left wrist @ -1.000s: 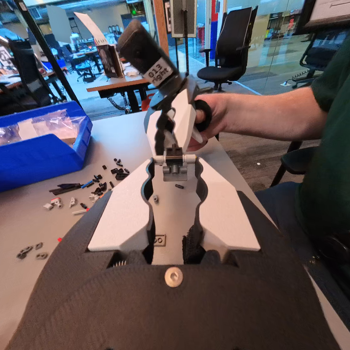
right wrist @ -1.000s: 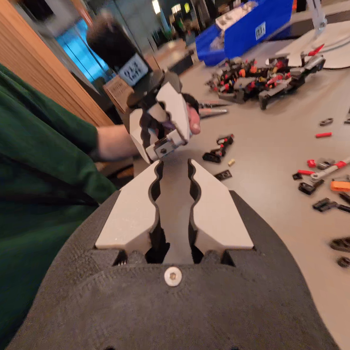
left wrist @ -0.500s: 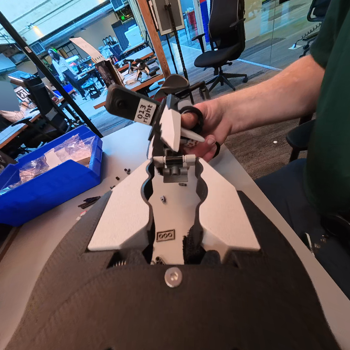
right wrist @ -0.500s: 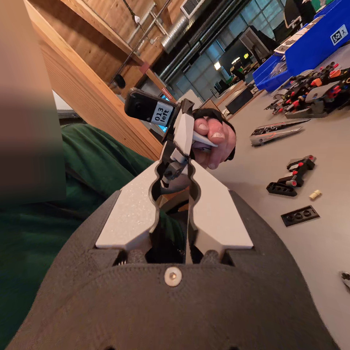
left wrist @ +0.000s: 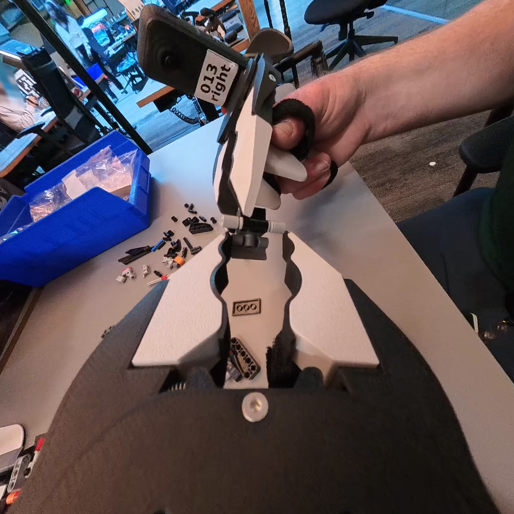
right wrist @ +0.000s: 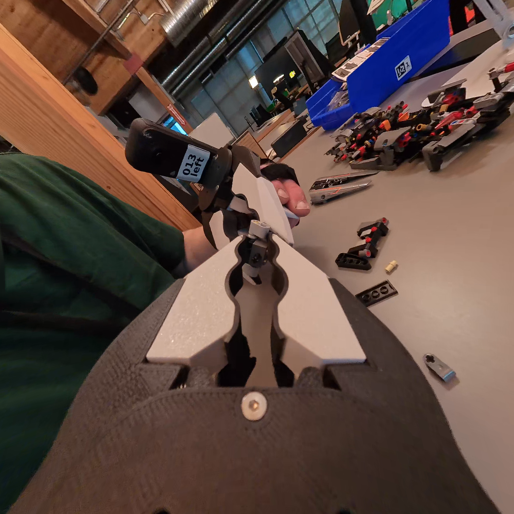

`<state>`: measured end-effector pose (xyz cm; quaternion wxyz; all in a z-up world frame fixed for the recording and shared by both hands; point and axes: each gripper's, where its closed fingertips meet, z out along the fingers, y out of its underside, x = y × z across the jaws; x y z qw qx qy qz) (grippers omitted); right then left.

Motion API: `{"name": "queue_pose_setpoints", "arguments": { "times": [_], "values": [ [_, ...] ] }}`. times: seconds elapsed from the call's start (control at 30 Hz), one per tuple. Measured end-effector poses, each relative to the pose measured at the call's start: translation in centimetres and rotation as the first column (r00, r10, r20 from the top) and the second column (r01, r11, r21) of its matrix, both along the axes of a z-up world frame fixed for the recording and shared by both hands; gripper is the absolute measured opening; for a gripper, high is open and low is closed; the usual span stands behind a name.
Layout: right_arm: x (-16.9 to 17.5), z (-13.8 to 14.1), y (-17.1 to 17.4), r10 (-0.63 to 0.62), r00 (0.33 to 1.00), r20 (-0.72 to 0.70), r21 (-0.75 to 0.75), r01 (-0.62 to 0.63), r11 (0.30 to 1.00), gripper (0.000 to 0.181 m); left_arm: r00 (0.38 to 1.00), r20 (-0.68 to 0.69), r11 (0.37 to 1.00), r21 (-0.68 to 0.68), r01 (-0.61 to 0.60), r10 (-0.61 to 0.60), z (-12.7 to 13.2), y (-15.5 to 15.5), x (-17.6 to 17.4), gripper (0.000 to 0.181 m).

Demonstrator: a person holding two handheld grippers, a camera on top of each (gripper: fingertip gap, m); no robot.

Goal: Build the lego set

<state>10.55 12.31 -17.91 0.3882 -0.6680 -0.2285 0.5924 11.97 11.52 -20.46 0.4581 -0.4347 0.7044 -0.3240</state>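
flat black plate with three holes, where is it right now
In the right wrist view the flat black plate lies on the grey table, just right of the right gripper, with a small cream peg just beyond it.

You have a white printed label [left wrist: 216, 82] on the black camera body atop your right gripper [left wrist: 236, 219], and a matching white label [right wrist: 194, 164] on the camera of your left gripper [right wrist: 251, 222]. The far blue bin [right wrist: 370, 83] carries a small square code tag [right wrist: 403, 68]. A black-and-white marker card [left wrist: 24, 83] stands in the left background of the left wrist view.
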Motion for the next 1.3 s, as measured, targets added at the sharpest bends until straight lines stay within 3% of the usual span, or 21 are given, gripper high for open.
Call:
{"name": "queue_pose_setpoints", "arguments": {
  "times": [0.1, 0.13, 0.43, 0.7, 0.87, 1.03, 1.13, 1.3],
  "values": [
    [0.0, 0.0, 0.1, -0.005, 1.000, -0.004, 0.005, 0.005, 1.000, 0.012, 1.000, -0.010, 1.000, -0.014, -0.005, 0.005, -0.2, 0.1, 0.0, 0.033],
    [-0.1, 0.1, 0.2, -0.009, 1.000, -0.007, 0.015, 0.009, 1.000, 0.011, 1.000, -0.013, 1.000, -0.020, -0.019, 0.018, -0.2, 0.4, -0.1, 0.023],
    [-1.3, 0.3, 1.3, 0.000, 1.000, 0.007, 0.034, -0.001, 0.999, 0.011, 0.998, -0.053, 0.998, -0.063, -0.027, 0.023, -0.3, 1.5, -1.4, 0.022],
    [-2.5, 0.5, 3.0, -0.033, 0.998, 0.046, 0.057, 0.030, 0.998, 0.017, 0.997, -0.073, 1.000, 0.004, -0.018, 0.018, -1.1, 2.9, -2.6, 0.021],
    [-3.4, 0.3, 3.3, -0.015, 0.994, 0.111, 0.101, 0.004, 0.995, 0.000, 0.997, -0.079, 1.000, 0.009, -0.010, 0.011, -1.6, 3.1, -2.4, 0.021],
    [-3.0, 0.6, 4.1, -0.059, 0.988, 0.141, 0.129, 0.041, 0.991, 0.000, 0.998, -0.056, 0.999, 0.026, -0.029, 0.031, -1.1, 3.8, -2.1, 0.021],
    [-1.6, 0.2, 5.0, -0.112, 0.978, 0.176, 0.114, 0.092, 0.989, 0.025, 0.997, -0.051, 0.997, 0.061, -0.053, 0.056, -0.8, 4.2, -2.1, 0.021],
    [-1.0, -0.2, 4.8, -0.103, 0.971, 0.216, 0.124, 0.077, 0.989, 0.023, 0.996, -0.051, 0.992, 0.110, -0.067, 0.073, -0.7, 4.1, -1.8, 0.021]
  ]
}}
